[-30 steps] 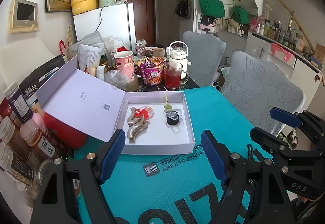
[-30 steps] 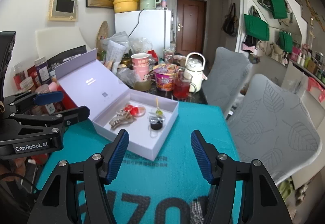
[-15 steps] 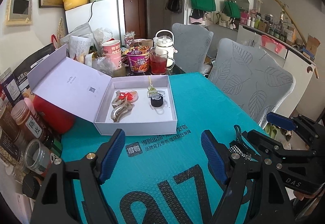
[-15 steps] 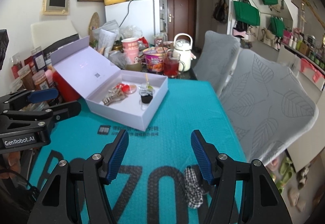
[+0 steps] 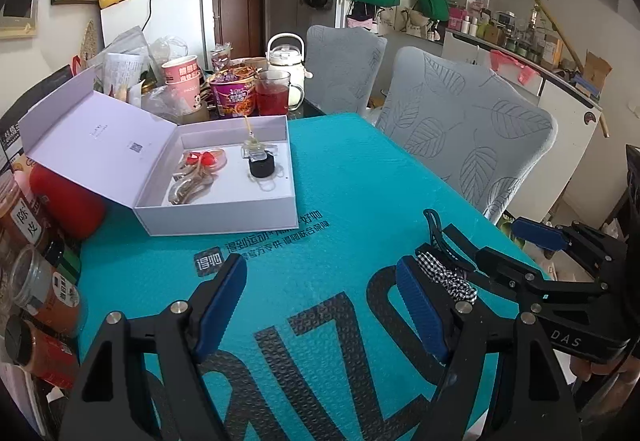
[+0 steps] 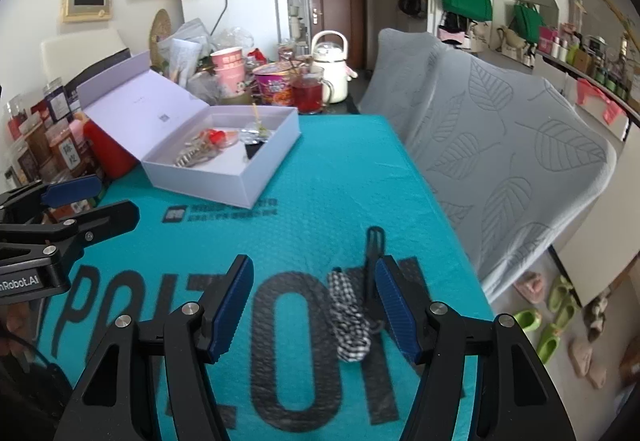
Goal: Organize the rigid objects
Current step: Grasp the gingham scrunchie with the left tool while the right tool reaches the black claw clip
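An open white box (image 5: 224, 215) (image 6: 224, 187) sits on the teal table cover and holds a grey hair claw (image 5: 188, 187), a red clip (image 5: 202, 159) and a black-capped item (image 5: 262, 165). A black hair clip with a black-and-white checked bow (image 6: 348, 317) (image 5: 450, 275) lies on the cover near the front right. My right gripper (image 6: 314, 309) is open, with the bow clip between its fingers, close to the right finger. My left gripper (image 5: 320, 305) is open and empty over the cover, to the left of the bow clip.
Jars and a red canister (image 5: 64, 197) line the table's left edge. Cups, a noodle bowl (image 5: 234, 95), a glass of red drink (image 5: 272, 93) and a white kettle (image 5: 286, 59) crowd the back. Two grey covered chairs (image 5: 460, 129) stand along the right side.
Both grippers have drawn back from the box toward the table's front. The checked bow clip has come into view and now lies between my right gripper's fingers.
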### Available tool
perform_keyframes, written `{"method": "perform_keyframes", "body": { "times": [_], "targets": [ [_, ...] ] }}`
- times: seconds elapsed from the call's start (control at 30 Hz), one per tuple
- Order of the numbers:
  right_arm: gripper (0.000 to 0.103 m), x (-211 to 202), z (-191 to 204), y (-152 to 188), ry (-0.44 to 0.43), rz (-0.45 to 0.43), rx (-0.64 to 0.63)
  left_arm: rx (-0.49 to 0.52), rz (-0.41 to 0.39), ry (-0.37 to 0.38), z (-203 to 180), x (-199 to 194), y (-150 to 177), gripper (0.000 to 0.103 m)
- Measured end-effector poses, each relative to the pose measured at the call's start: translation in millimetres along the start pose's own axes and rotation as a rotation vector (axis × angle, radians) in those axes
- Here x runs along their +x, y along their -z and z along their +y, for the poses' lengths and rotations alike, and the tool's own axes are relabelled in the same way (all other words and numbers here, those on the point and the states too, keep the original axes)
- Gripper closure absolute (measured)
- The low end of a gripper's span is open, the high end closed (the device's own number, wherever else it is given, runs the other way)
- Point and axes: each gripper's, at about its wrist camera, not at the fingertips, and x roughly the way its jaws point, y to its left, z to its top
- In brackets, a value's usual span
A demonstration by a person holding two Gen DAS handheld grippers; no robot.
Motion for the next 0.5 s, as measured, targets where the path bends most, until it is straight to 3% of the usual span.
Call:
{"method": "perform_keyframes", "body": {
  "times": [0.5],
  "targets": [
    [0.039, 25.1, -55.7, 22.2, 0.011, 0.044, 0.017, -0.042, 0.087, 0.023, -47.6, 47.4, 16.0, 0.026]
  ]
}}
